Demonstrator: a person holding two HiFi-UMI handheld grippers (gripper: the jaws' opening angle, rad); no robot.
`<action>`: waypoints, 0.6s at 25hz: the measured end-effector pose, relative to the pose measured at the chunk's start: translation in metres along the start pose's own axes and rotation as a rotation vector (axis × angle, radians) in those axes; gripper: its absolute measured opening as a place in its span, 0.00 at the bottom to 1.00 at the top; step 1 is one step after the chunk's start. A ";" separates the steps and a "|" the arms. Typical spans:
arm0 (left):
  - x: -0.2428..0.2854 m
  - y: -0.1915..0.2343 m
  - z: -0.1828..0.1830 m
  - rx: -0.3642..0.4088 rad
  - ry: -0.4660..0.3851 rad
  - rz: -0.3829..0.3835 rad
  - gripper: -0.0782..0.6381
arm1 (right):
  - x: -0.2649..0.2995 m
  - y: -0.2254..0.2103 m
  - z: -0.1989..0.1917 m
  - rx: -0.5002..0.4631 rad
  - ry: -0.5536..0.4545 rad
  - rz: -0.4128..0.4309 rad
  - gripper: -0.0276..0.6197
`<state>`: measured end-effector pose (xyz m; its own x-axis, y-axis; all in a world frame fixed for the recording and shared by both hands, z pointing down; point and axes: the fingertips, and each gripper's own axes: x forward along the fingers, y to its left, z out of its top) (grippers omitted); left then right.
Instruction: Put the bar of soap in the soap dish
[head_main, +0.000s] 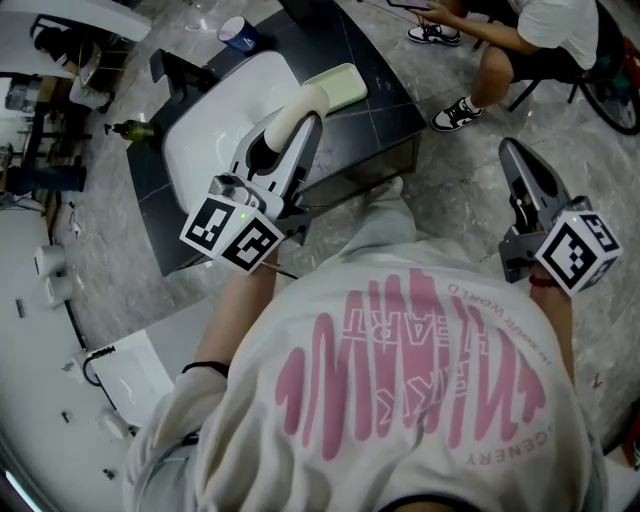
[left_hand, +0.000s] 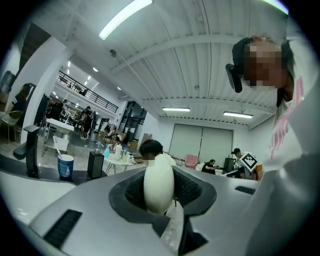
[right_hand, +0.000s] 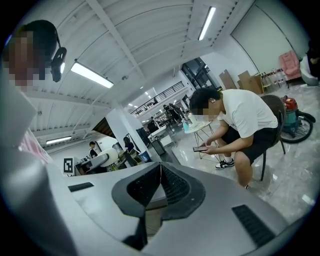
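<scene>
A cream oval bar of soap (head_main: 297, 110) is pinched edge-on between the jaws of my left gripper (head_main: 288, 128), above the right rim of the white sink. In the left gripper view the soap (left_hand: 159, 185) stands upright between the two dark pads, which press on it. The pale green soap dish (head_main: 338, 88) lies on the black counter just beyond the soap, to its right. My right gripper (head_main: 517, 155) is off to the right over the floor; in the right gripper view its jaws (right_hand: 160, 169) meet with nothing between them.
A white sink basin (head_main: 212, 125) is set in a black counter (head_main: 372, 110). A black faucet (head_main: 168, 66) and a blue cup (head_main: 237, 33) stand behind it, and a green bottle (head_main: 130, 128) lies left. A seated person (head_main: 520, 45) is at the top right.
</scene>
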<state>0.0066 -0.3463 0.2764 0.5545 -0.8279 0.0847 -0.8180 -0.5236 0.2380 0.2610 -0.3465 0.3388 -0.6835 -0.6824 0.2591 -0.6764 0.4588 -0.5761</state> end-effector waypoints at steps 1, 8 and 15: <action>0.004 0.005 -0.006 0.010 0.011 0.006 0.27 | 0.001 -0.003 -0.005 0.009 0.006 -0.009 0.07; 0.035 0.051 -0.054 0.047 0.079 0.019 0.27 | 0.026 -0.031 -0.046 0.080 0.106 -0.064 0.07; 0.069 0.086 -0.086 0.030 0.076 -0.017 0.27 | 0.054 -0.045 -0.064 0.110 0.165 -0.095 0.07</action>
<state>-0.0123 -0.4311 0.3861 0.5775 -0.8017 0.1545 -0.8120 -0.5442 0.2112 0.2368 -0.3677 0.4288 -0.6595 -0.6134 0.4345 -0.7125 0.3259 -0.6214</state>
